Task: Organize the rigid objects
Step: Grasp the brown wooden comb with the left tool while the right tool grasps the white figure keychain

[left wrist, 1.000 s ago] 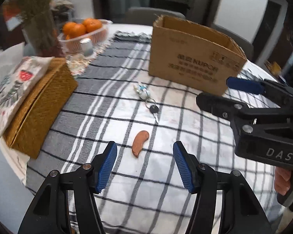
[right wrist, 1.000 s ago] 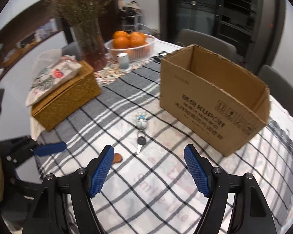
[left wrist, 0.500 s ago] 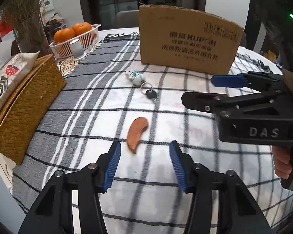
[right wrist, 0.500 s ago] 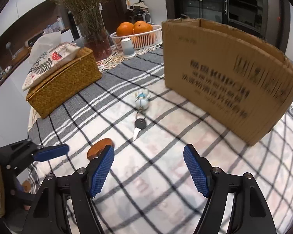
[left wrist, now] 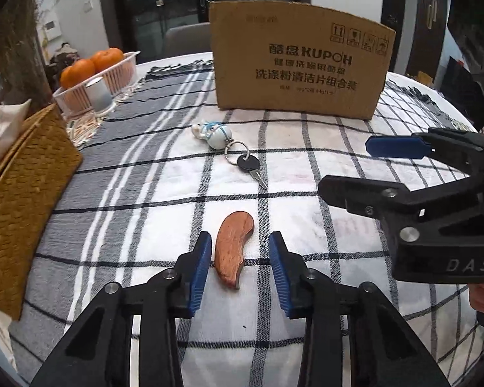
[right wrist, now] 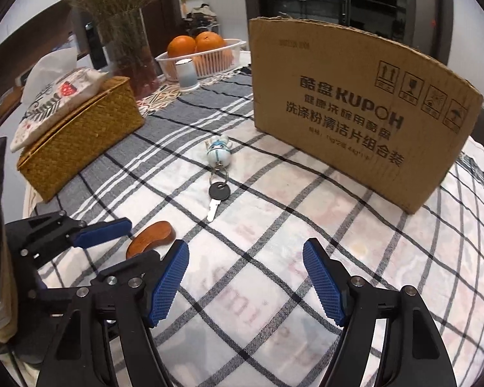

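**Left jaws straddle the wooden piece; right jaws wide over bare cloth**

The left gripper (left wrist: 238, 269) has its jaws spread fairly wide, one blue pad on each side of the curved reddish-brown wooden piece (left wrist: 232, 251), with a gap showing between each pad and the wood. The piece lies flat on the white and grey checked tablecloth (left wrist: 138, 193). Its long axis runs roughly along the gripper's line of sight, with the broader rounded end pointing away towards the box and leaning a little right, and the narrower end nearest the camera.

The right gripper (right wrist: 246, 282) has its jaws wide apart with nothing between them, over the cloth just to the right of the wooden piece (right wrist: 151, 233).

Farther out, a black-headed key on a ring with a small white and blue figurine charm (left wrist: 242, 161) lies on the cloth; the key blade points back towards the grippers and the charm sits at the far end.

Beyond it stands the brown cardboard box with black printed lettering (left wrist: 300, 61). To the left are a woven yellow-brown basket box (right wrist: 80, 135) with a patterned cloth on top, and a white plastic basket of oranges (right wrist: 203, 53).
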{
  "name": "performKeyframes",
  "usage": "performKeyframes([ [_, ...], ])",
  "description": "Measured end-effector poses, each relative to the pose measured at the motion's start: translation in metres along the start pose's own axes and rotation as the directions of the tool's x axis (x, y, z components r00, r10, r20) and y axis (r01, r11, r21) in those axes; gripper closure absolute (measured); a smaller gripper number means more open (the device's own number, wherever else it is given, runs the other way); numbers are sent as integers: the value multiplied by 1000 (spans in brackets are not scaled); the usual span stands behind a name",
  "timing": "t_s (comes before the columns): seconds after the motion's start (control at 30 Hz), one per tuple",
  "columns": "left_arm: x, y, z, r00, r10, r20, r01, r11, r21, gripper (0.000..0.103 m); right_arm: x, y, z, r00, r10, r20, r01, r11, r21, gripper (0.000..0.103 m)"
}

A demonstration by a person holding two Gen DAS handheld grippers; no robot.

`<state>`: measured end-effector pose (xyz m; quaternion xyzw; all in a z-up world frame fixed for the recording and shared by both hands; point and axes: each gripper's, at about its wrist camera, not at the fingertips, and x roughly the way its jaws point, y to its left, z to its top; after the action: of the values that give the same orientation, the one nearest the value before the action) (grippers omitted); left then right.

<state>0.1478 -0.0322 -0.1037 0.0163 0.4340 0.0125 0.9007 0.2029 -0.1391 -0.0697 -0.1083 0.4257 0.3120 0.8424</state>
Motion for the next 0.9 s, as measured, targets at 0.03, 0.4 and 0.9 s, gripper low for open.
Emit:
performKeyframes([
  [0.03, 2, 0, 0, 1000, -4, -4, 4, 1000, 2, 71, 0, 0, -1, 1000, -7, 3, 7, 1000, 3, 29],
  [0.4, 15, 6, 1, 1000, -30, 9, 30, 1000, -5, 77, 12, -2, -2, 1000, -13, -21, 15, 999, 50, 29],
  [0.9, 8, 39, 17, 997, -30, 76, 35, 997, -64, 81, 25, 5, 16, 1000, -16, -9, 17, 997, 73, 30],
])
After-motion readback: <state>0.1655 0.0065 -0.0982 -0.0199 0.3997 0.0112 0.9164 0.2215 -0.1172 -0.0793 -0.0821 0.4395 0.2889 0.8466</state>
